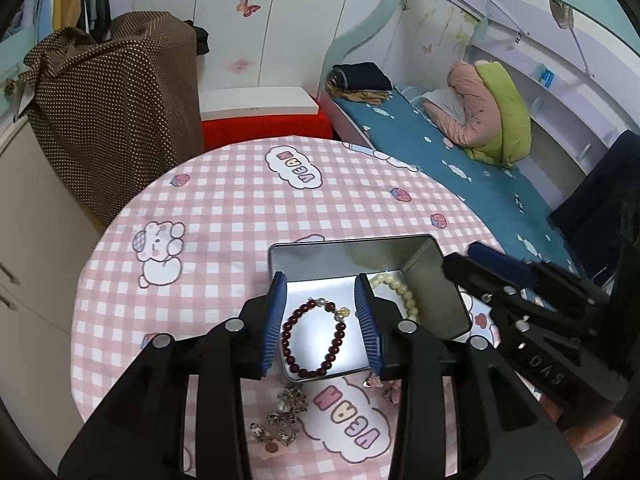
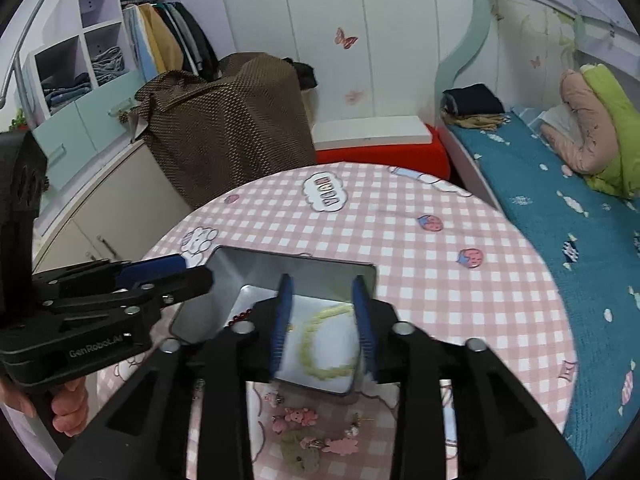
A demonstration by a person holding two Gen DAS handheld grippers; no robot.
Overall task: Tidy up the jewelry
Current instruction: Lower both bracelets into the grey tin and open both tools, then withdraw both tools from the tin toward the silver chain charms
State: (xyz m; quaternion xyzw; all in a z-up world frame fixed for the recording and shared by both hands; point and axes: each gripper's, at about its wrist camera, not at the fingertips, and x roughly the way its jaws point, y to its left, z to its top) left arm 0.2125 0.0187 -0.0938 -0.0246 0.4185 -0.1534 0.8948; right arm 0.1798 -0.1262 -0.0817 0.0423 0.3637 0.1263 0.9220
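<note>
Both grippers, left (image 1: 322,322) and right (image 2: 322,326), jaws apart above metal tin (image 1: 424,276); garnet bracelet (image 1: 316,338), pale-green bracelet (image 2: 326,344) lying between respective fingers.

tin (image 1: 352,254): shiny metal | bracelet (image 1: 314,338): glossy beads | tablecloth (image 1: 240,208): matt cloth

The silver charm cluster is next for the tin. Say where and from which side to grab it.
Grip the silver charm cluster across its thicker upper clump, coming straight down from above. It lies loose and flat on the tablecloth just in front of the tin, so a side approach would only push it along. The left tool hovers nearest, open.
</note>
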